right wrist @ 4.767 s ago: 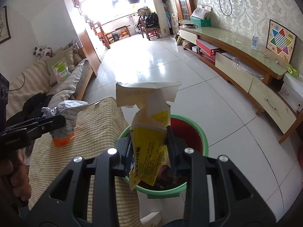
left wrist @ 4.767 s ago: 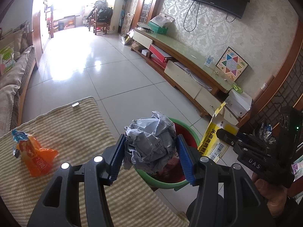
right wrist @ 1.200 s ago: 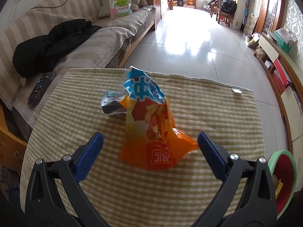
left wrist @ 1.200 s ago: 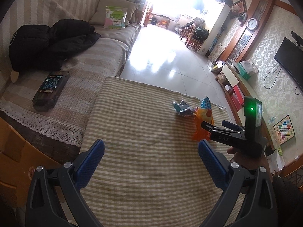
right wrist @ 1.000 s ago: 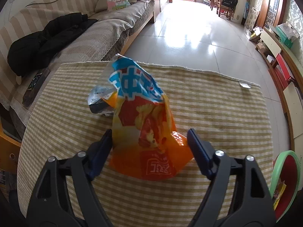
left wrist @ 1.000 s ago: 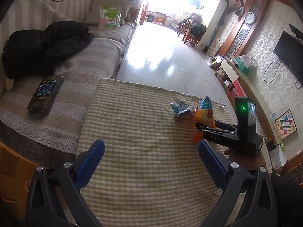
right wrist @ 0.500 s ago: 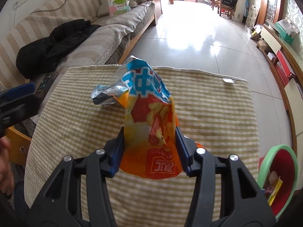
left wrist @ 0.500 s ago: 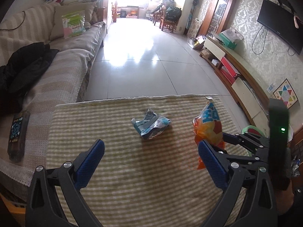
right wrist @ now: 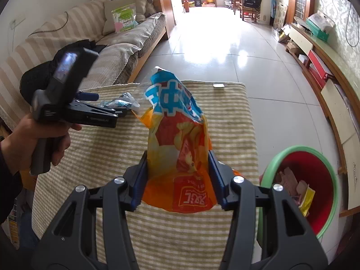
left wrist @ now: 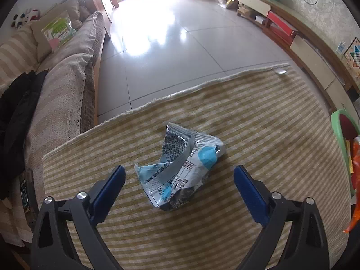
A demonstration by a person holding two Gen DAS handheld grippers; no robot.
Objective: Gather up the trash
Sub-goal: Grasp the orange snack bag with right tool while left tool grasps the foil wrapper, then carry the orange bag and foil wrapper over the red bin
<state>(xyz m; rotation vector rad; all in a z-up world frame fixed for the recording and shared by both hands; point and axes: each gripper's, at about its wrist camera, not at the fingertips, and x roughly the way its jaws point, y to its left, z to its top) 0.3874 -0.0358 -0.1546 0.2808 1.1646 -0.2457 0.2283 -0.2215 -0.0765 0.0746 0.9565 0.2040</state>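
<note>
Left tongs [left wrist: 178, 181] tilt down, jaws apart and just closing around a crumpled wrapper [left wrist: 180, 166] on the table [left wrist: 258, 117]; right tongs [right wrist: 177, 180] clamp an orange snack bag [right wrist: 177, 148]; lower right, the green-rimmed bin [right wrist: 333, 180] holds scraps.

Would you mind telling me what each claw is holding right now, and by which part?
The right claw pinches the orange snack bag across its lower body. The left claw holds nothing.

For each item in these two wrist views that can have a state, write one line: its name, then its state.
Orange snack bag: upright, clamped in the right gripper.
Right gripper: shut on the bag.
Silver-blue wrapper: crumpled, lying loose on the striped cloth.
Left gripper: open, jaws either side of the wrapper, just been closing.
Green bin: open, partly filled with trash.
</note>
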